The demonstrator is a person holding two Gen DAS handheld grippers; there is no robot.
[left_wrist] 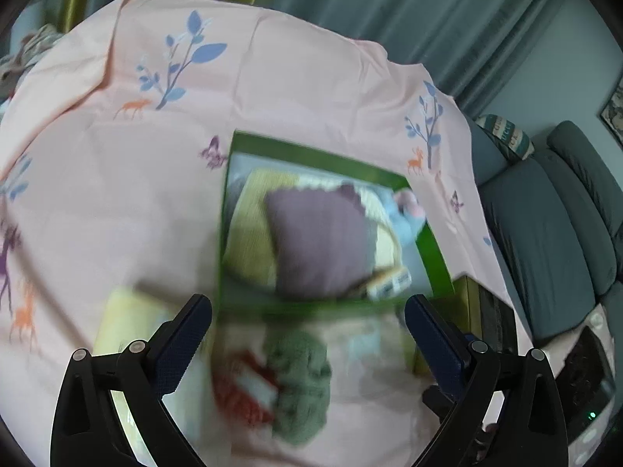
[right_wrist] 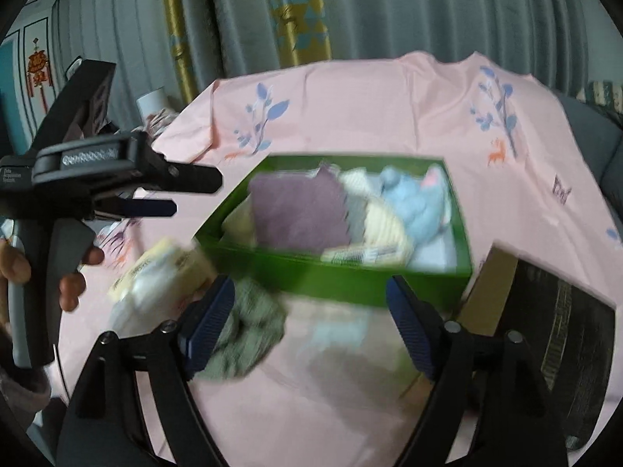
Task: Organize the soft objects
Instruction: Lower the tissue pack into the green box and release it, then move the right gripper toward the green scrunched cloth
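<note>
A green box (left_wrist: 311,153) (right_wrist: 323,276) sits on the pink cloth and holds a purple cloth (left_wrist: 319,237) (right_wrist: 300,214), cream knitwear (right_wrist: 383,225) and a light-blue soft toy (left_wrist: 407,218) (right_wrist: 418,204). In front of it lie a grey-green knit item (left_wrist: 301,381) (right_wrist: 243,334), a red-and-white item (left_wrist: 249,385) and a pale yellow packet (left_wrist: 128,323) (right_wrist: 163,276). My left gripper (left_wrist: 307,344) is open above the knit item; it also shows in the right wrist view (right_wrist: 194,194). My right gripper (right_wrist: 311,327) is open, its left finger (right_wrist: 208,329) beside the knit item.
A pink patterned cloth (left_wrist: 117,194) (right_wrist: 370,116) covers the table. A dark box with a tan side (right_wrist: 545,334) (left_wrist: 490,319) stands right of the green box. A grey sofa (left_wrist: 545,241) is at the right, curtains (right_wrist: 389,11) behind.
</note>
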